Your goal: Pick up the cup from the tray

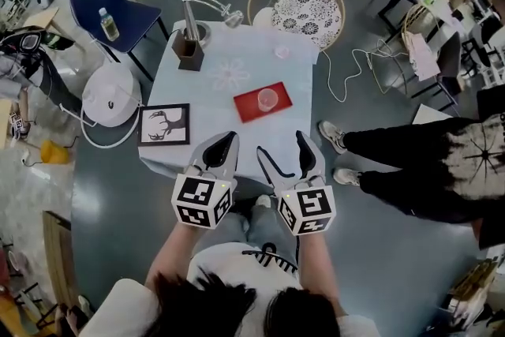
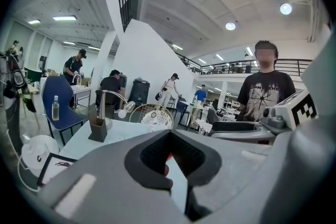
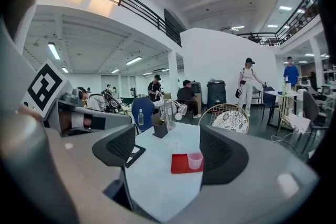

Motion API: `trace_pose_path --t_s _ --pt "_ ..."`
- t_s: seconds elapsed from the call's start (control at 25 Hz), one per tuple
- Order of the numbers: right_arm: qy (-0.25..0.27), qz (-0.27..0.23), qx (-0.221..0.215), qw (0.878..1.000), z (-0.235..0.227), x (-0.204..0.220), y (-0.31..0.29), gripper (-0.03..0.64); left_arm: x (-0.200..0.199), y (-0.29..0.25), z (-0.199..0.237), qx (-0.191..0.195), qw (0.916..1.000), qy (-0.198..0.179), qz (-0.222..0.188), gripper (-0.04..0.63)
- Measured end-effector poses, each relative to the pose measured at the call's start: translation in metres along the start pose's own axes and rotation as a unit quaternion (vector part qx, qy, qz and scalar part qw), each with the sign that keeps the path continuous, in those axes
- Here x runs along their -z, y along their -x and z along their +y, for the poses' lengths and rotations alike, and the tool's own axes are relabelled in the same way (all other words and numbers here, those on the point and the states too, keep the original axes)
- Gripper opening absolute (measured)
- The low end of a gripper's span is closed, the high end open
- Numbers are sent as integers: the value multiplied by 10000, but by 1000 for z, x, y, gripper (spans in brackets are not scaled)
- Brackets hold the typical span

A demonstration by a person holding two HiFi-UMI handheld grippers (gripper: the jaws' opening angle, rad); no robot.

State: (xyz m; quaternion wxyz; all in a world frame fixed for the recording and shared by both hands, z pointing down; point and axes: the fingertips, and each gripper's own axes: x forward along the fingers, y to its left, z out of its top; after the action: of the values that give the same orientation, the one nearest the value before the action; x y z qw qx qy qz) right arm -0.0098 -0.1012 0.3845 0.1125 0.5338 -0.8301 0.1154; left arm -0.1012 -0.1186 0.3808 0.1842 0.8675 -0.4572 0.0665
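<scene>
A clear pinkish cup (image 1: 268, 99) stands upright on a red tray (image 1: 248, 108) near the front right of the pale blue table (image 1: 229, 75). Both grippers hover side by side off the table's near edge, short of the tray. My left gripper (image 1: 230, 138) is shut with nothing in it; in its own view the left gripper (image 2: 170, 134) has its jaws meeting, and a sliver of red tray (image 2: 167, 158) shows through them. My right gripper (image 1: 281, 144) is open and empty. Its own view frames the cup (image 3: 195, 160) and tray (image 3: 181, 164) between the wide-apart jaws of the right gripper (image 3: 168, 153).
On the table stand a desk lamp with a brown holder (image 1: 189, 43), a framed deer picture (image 1: 164, 125) at the front left corner and a small glass (image 1: 282, 52). A person's legs (image 1: 394, 162) are close on the right. A wicker chair (image 1: 304, 8) stands behind.
</scene>
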Motion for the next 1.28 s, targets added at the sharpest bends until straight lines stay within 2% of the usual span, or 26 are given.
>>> trace_pose_path --t_s 0.24,0.4,0.6,1.12,1.28 --pt "363 190 -61 9991 -16 7 -30 410 -2 -25 11 -64 10000 -44 -4 0" --pt "282 260 -53 9992 -33 13 -52 411 -1 -44 18 -103 9999 -27 82 0" --pt "730 539 -141 9958 -48 29 -84 430 4 -69 30 -248 9995 4 201 0" --pt "345 974 -437 9937 -89 98 -173 459 54 -149 79 -663 9958 69 630 0" --pt "389 1113 -470 9919 -95 120 -193 459 72 -169 91 -731 9945 79 745 0"
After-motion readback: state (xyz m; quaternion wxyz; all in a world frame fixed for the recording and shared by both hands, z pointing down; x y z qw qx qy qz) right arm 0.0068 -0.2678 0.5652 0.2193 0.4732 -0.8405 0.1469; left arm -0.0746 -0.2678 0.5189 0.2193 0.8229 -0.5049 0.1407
